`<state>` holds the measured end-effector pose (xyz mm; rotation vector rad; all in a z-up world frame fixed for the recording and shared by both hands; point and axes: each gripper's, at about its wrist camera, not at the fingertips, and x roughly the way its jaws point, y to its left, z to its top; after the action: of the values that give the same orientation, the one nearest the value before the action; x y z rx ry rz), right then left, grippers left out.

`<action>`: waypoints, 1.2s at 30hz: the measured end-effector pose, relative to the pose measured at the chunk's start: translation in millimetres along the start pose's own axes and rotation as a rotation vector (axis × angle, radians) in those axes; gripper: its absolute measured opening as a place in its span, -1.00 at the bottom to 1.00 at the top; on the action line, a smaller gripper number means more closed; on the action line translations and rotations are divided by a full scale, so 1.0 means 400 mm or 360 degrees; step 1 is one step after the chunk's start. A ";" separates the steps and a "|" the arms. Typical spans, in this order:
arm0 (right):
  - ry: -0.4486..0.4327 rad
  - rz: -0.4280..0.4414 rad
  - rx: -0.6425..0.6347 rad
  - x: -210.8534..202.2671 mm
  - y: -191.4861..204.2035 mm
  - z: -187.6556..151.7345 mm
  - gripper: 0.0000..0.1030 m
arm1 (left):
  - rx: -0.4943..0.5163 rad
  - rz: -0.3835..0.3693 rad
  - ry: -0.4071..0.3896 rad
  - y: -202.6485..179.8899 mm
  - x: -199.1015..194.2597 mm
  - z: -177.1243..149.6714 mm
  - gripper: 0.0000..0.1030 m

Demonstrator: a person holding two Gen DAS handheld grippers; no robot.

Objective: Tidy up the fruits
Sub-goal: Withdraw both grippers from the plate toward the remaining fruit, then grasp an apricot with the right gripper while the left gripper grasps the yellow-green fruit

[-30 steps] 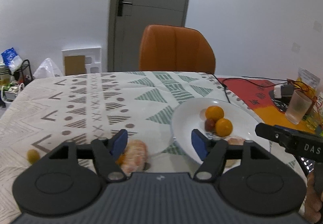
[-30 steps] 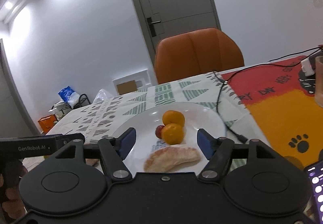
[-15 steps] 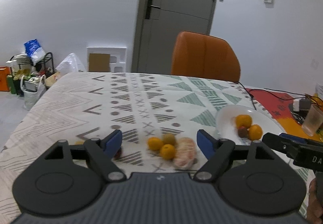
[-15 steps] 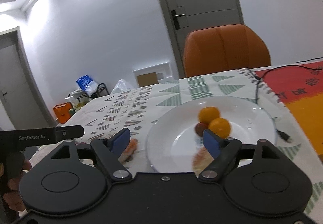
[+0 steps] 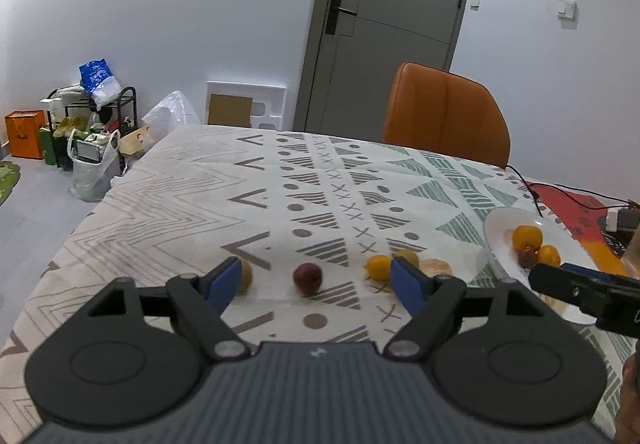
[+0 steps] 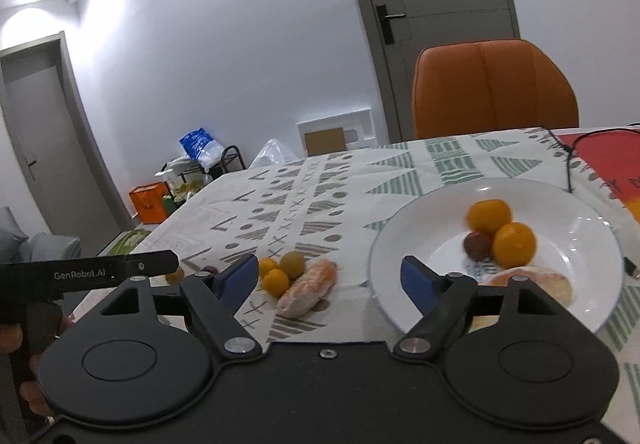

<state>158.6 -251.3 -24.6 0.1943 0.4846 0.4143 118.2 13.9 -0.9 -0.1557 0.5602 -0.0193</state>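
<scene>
Loose fruit lies on the patterned tablecloth (image 5: 200, 195): a red plum (image 5: 307, 278), a kiwi (image 5: 245, 276), an orange (image 5: 378, 267) and a peeled pinkish piece (image 6: 310, 290). My left gripper (image 5: 316, 280) is open, and the plum sits on the cloth ahead, framed by its blue fingers without touching them. The white plate (image 6: 400, 244) holds two oranges (image 6: 489, 215), a plum (image 6: 477, 246) and another peeled piece (image 6: 532, 284). My right gripper (image 6: 330, 282) hovers at the plate's left rim with its jaws closing. The peeled piece lies beyond them, untouched.
An orange chair (image 5: 446, 115) stands at the table's far side. A black cable (image 6: 570, 159) runs over a red and orange mat (image 6: 600, 155) right of the plate. Bags and a small rack (image 5: 88, 123) crowd the floor beyond the table's left edge.
Both grippers swung left, away from the plate and toward the loose fruit. The left now frames the red plum, the right has the peeled piece ahead. Both jaws stand wider.
</scene>
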 end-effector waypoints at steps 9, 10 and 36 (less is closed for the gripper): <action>0.0079 0.0025 -0.0025 0.046 0.040 -0.012 0.08 | -0.0029 0.0010 -0.0004 0.039 0.011 -0.010 0.54; 0.0084 0.0025 -0.0027 0.049 0.044 -0.014 0.06 | -0.0030 0.0012 -0.0002 0.043 0.013 -0.011 0.54; 0.0215 0.0092 -0.0106 0.181 0.108 -0.003 -0.34 | -0.0110 0.0057 0.0064 0.124 0.113 -0.015 0.12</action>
<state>201.5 -181.5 -43.3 0.1166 0.5978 0.5015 152.2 59.2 -37.3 -0.2128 0.6040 0.0321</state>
